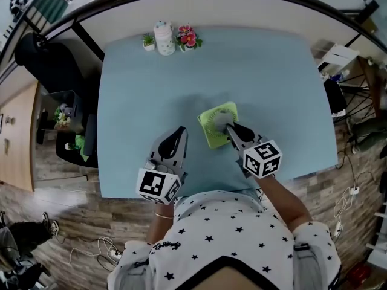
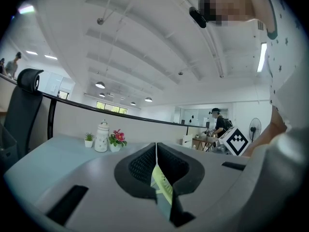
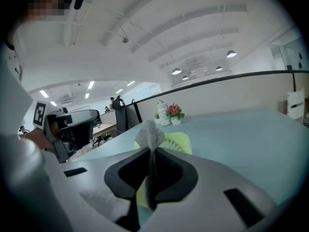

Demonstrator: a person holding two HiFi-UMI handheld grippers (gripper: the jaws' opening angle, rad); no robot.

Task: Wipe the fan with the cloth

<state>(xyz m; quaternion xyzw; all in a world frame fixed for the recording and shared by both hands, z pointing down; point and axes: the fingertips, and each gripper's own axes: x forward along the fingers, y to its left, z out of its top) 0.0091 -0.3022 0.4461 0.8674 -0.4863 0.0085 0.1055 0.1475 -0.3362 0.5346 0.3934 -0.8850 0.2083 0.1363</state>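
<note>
The middle of the fan [image 1: 210, 132] is covered in the head view by the cloth [image 1: 222, 118] and the tip of the right tool [image 1: 231, 127], so only its green frame and a part of the grille are visible. In the right gripper view the fan [image 3: 179, 142] is mostly behind the jaws, and in the left gripper view only a thin green strip of the fan [image 2: 163, 185] shows through the slit under the jaws. The right tool [image 3: 151, 158] is pinching the grey cloth [image 3: 149, 134], and a bunch of it stands out past the tips, over the fan; whether the cloth presses on the grille I cannot tell. The fan lies flat on the blue worktop [image 1: 272, 77], directly under the right tool. The left tool [image 1: 181, 132] is near the fan's left side, apart from it. The left tool [image 2: 155, 153] has its jaws pressed together with nothing between them.
</note>
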